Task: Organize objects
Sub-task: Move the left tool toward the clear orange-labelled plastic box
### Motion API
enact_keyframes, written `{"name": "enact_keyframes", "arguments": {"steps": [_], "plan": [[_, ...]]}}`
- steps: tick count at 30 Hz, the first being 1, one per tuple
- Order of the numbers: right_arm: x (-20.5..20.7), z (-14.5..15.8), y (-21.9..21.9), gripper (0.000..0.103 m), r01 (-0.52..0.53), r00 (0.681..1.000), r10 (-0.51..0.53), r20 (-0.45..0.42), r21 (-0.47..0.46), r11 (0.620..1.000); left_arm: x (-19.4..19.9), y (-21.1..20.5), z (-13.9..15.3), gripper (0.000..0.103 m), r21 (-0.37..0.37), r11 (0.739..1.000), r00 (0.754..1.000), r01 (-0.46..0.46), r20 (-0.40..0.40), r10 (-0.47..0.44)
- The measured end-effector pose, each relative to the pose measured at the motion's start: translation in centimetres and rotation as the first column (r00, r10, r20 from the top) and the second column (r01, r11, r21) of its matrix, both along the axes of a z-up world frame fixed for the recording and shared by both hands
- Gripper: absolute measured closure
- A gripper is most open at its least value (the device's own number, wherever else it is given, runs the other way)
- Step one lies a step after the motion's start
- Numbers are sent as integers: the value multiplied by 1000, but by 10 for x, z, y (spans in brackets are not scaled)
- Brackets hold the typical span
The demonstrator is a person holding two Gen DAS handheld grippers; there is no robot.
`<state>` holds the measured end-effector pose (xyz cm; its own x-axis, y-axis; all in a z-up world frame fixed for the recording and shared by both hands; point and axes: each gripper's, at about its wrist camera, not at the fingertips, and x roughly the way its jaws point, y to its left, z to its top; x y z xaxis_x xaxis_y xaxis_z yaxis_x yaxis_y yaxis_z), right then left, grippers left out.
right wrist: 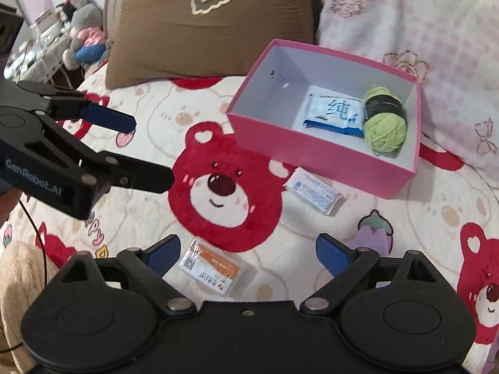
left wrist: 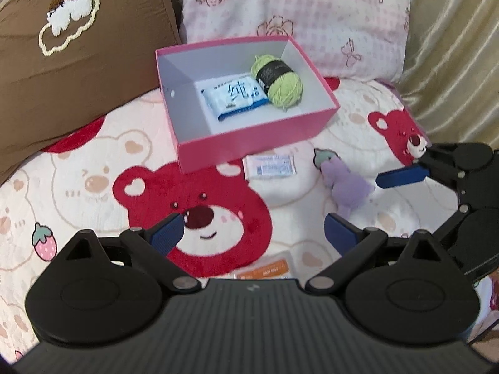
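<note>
1. The pink box sits on the bed at about 12 o'clock in the left wrist view. It already holds a blue-and-white wipes pack and a ball of green yarn, which touch each other.

2. Three things still lie on the bear blanket. A small white packet is just in front of the box. A purple plush toy is at about 2 o'clock. An orange-and-white packet is near 6 o'clock in the right wrist view.

3. The left tongs are wide open and hold nothing. The right tongs are wide open and empty too.

4. In the left wrist view the right tongs have their blue fingers either side of the plush toy. I think this toy is the next pick.

5. The toy is soft. If the tongs pinch only its fluffy edge, it could slip out on the way to the box.

6. The blanket is soft as well. Pushing down too hard could grab the blanket along with the toy.

7. The flat packets are thin. The fingers may slide over them and only push them along.

8. The box stands on a squashy bed, close to the pink pillow. A bump from either tongs could tip it and spill the yarn.

9. The two tongs are near each other, so they could knock together.
</note>
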<state>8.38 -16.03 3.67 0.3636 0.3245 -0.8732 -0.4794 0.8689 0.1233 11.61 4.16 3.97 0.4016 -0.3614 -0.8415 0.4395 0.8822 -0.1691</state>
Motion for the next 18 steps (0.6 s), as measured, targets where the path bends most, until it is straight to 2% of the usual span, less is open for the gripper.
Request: {"name": "enact_keyframes", "arguments": {"steps": [13, 18], "plan": [[-21, -15, 16, 7, -54, 998, 54, -33, -12, 998, -30, 20, -26, 5, 16, 1000, 998, -7, -67, 8], [-25, -21, 22, 7, -75, 997, 75, -31, 0, 997, -35, 31, -39, 5, 17, 999, 996, -40, -85, 41]]}}
